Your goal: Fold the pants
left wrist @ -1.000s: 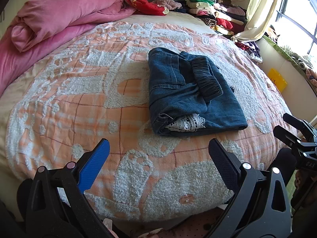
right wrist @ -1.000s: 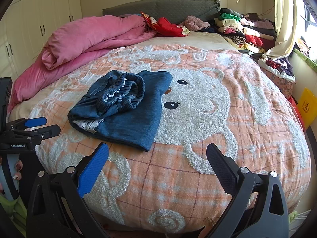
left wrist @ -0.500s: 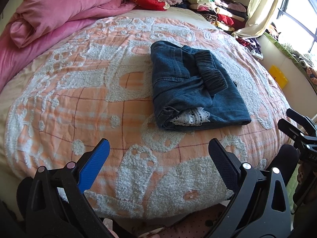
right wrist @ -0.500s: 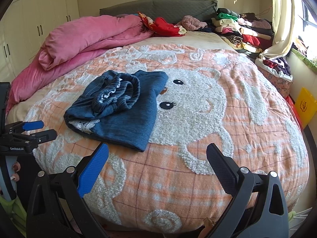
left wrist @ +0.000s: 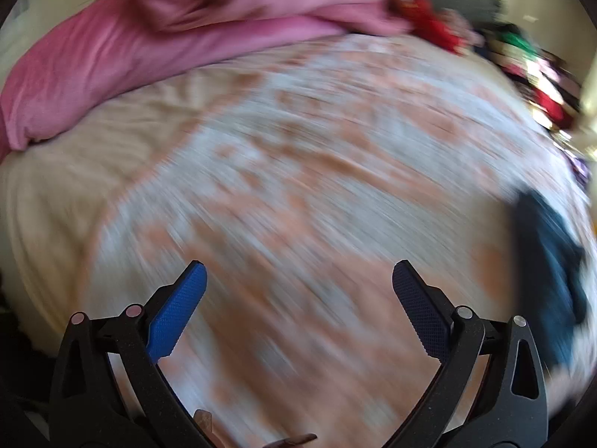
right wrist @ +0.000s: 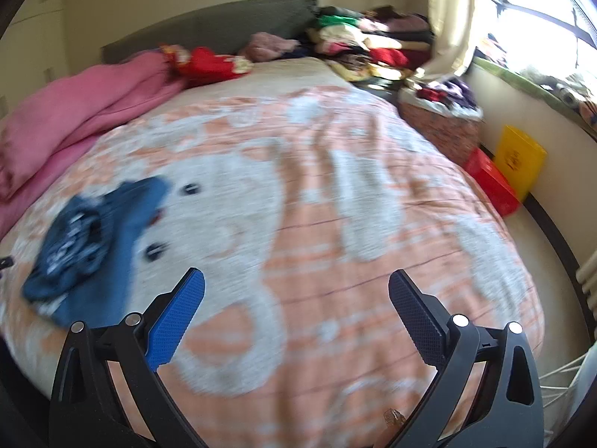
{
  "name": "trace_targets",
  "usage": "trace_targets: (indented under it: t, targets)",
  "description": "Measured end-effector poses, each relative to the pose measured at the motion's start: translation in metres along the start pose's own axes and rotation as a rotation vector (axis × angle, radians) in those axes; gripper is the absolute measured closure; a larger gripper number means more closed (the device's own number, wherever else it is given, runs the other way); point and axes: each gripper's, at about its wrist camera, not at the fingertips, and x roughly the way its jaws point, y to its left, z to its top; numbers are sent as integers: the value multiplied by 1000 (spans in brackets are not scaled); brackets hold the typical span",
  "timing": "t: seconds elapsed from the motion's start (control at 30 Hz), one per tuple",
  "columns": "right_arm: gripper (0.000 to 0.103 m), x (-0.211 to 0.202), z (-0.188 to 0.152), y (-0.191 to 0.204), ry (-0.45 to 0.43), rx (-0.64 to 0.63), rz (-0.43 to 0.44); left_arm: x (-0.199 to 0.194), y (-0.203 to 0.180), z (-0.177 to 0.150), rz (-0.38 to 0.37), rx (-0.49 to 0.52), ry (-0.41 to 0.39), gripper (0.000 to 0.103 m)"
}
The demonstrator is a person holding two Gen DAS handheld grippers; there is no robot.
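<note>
The folded blue denim pants [right wrist: 93, 239] lie on the orange and white bedspread [right wrist: 306, 224], at the left in the right wrist view. In the blurred left wrist view the pants [left wrist: 552, 261] sit at the far right edge. My left gripper [left wrist: 298, 272] is open and empty over the bedspread [left wrist: 280, 186], well left of the pants. My right gripper [right wrist: 296, 280] is open and empty over the bed's near edge, to the right of the pants.
A pink duvet [left wrist: 179, 37] is bunched at the bed's far left, also in the right wrist view [right wrist: 74, 112]. Piled clothes [right wrist: 365, 41] lie by the grey headboard [right wrist: 224, 26]. A yellow box [right wrist: 518, 160] and a red box [right wrist: 492, 186] stand on the floor at the right.
Both views are now motion-blurred. The left gripper has swung left, so the pants slid to its right edge. The right gripper has turned right, so the pants moved left.
</note>
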Motion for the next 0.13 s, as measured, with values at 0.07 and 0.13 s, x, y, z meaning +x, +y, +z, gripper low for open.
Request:
trace_targets:
  t: [0.07,0.13]
  targets:
    - [5,24,16,-34,10,34,-89,30,26,28,92,-65,9,9]
    - [5,53,34,-75,37,107,-181,59,47,50,145,-114,10,9]
